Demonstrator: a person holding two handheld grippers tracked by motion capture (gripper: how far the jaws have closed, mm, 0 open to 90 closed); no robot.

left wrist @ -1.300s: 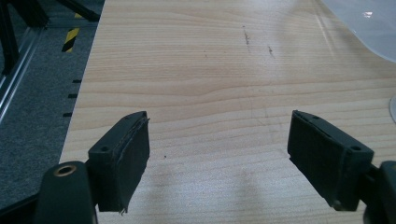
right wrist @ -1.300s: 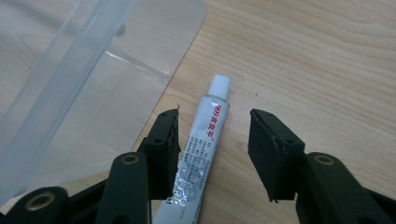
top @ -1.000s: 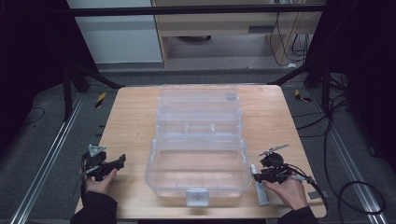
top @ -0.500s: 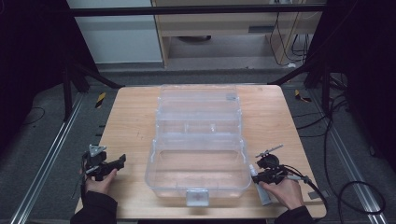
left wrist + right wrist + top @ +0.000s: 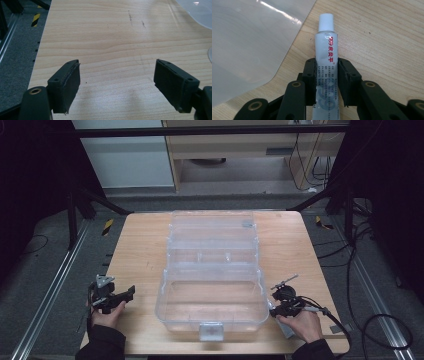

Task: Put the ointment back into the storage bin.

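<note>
Dark room, grey carpet floor (image 5: 45,270), wooden table (image 5: 135,250).

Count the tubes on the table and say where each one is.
1. The white-capped tube lies on the wooden table, right of the clear plastic box, clamped in the right claw. More could be hidden.

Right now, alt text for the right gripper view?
The right gripper is shut on a white tube with red print and a white cap, lying on the wooden table. A clear plastic box sits at left.
</note>
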